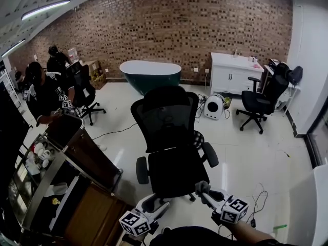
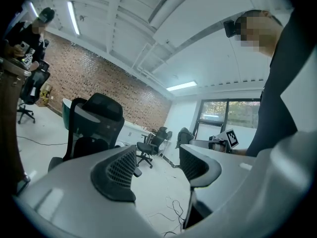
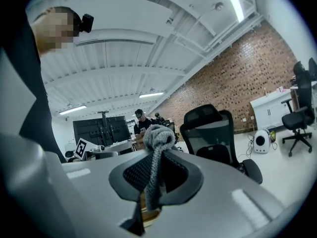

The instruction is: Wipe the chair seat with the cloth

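The black mesh office chair [image 1: 166, 118] stands in the middle of the head view, its dark seat [image 1: 178, 171] facing me. My right gripper [image 1: 204, 189] hovers just above the seat's front right corner, shut on a bunched grey cloth [image 1: 201, 186]. In the right gripper view the knitted cloth [image 3: 157, 142] is pinched between the jaws of that gripper [image 3: 156, 175], and the chair [image 3: 212, 133] lies ahead to the right. My left gripper [image 1: 155, 205] is held low before the seat's front edge, open and empty. The left gripper view shows it [image 2: 158, 166] with jaws apart and the chair [image 2: 93, 124] beyond.
A wooden desk with a glass top [image 1: 72, 183] runs along my left. Behind the chair are a green bathtub [image 1: 150, 74], a white cabinet [image 1: 233, 74] and a white round appliance [image 1: 213, 106]. Other black chairs [image 1: 261, 99] [image 1: 84, 89] and people [image 1: 43, 92] stand around. Cables [image 1: 259, 199] lie on the floor.
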A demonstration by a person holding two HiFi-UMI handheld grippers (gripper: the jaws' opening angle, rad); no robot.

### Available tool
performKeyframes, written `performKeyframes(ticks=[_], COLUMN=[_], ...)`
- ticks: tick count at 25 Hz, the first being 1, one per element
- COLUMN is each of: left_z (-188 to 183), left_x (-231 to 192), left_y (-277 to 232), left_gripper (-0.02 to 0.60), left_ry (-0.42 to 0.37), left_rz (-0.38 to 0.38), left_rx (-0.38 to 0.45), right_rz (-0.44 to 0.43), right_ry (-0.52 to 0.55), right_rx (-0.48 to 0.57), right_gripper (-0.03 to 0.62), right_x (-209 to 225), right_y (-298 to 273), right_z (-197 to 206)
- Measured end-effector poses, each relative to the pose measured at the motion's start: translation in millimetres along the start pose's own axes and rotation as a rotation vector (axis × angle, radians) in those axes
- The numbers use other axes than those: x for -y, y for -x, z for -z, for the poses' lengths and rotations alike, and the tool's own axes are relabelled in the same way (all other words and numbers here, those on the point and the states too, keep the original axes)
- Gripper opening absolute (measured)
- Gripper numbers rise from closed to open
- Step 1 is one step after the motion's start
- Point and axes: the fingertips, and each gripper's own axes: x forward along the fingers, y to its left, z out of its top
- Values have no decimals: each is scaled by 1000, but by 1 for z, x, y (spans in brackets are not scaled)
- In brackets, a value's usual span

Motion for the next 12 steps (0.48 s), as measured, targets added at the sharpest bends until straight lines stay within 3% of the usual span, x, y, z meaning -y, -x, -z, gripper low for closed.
performKeyframes(ticks=[12], left_z=[2], left_x=[26], left_y=[9], left_gripper=[296], left_ry=[-14], left_rz=[4], left_rx=[16], right_rz=[-20], right_ry=[17], right_rx=[32], right_gripper=[31], right_x=[-14], right_y=[23], right_z=[-9])
